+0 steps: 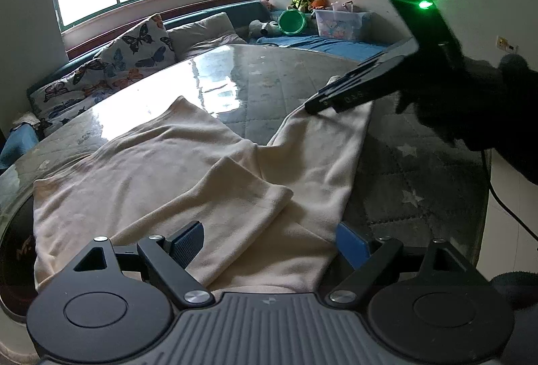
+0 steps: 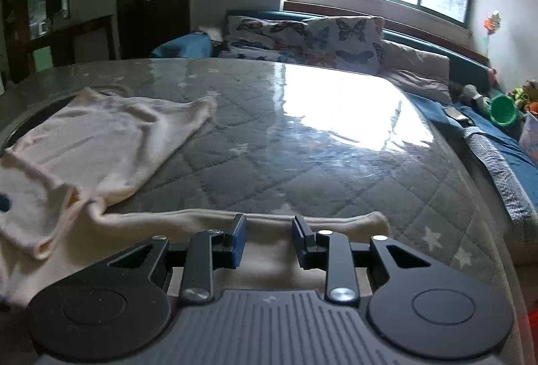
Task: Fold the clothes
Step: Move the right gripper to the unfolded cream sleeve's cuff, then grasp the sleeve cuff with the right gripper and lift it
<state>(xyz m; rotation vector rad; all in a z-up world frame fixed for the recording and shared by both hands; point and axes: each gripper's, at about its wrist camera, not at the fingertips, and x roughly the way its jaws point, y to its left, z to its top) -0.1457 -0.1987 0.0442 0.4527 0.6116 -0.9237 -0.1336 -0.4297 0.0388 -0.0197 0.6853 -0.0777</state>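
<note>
A cream garment [image 1: 151, 170] lies spread on the table [image 1: 269, 79], which has a grey quilted cover under clear plastic. One sleeve [image 1: 242, 196] is folded in across the body. The other long part [image 1: 336, 143] stretches away to the right. My left gripper [image 1: 270, 245] is wide open over the near hem, with cloth lying flat under its blue pads. A dark-gloved hand [image 1: 470, 102] holds my right gripper [image 1: 312, 107], and its tip rests on the far end of that long part. In the right wrist view the right gripper [image 2: 269, 230] has narrow jaws with a clear gap over the cloth edge [image 2: 168, 220], pinching nothing.
Beyond the table runs a bench with butterfly cushions [image 1: 134, 52] under a window. A green bucket [image 1: 292, 22], a clear toy box [image 1: 339, 23] and soft toys sit at its far end. A black cable [image 1: 504, 203] hangs off the right table edge.
</note>
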